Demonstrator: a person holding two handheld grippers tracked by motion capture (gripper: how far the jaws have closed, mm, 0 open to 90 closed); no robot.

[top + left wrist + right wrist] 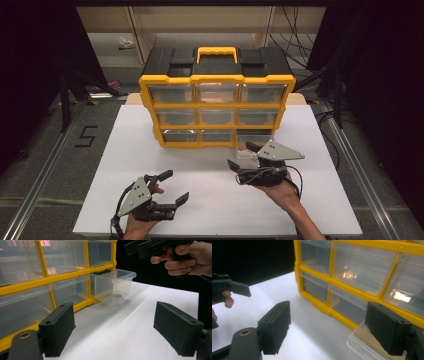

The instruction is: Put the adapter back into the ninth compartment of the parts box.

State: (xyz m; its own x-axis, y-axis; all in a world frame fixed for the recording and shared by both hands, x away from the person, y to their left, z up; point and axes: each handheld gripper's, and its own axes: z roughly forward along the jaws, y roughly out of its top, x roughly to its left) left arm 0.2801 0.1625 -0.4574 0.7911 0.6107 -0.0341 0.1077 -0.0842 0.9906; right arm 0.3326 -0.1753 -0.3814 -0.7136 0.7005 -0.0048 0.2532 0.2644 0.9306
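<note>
Clear plastic marks the thing in play: a drawer drawn out of the bottom right bay of the yellow organizer and resting on the white surface. Seen from the high view, it lies directly ahead of and just under the right gripper, whose jaws are spread wide with nothing pinched between them. In the right gripper view the drawer's rim is found low, beside the jaw on that view's right, touching or nearly touching it; which of the two cannot be told.

The drawer's long axis is judged to run from the gripper straight into the cabinet, so any push or pull would have to follow that line, toward or away from the open bay. A small dark item is seen inside the drawer in the left gripper view.

The left gripper is held well apart from the drawer, nearer the person and off to the side, with its jaws also spread and empty. The right hand is therefore the nearer one by far, and the coming move is judged to fall to it.
</note>
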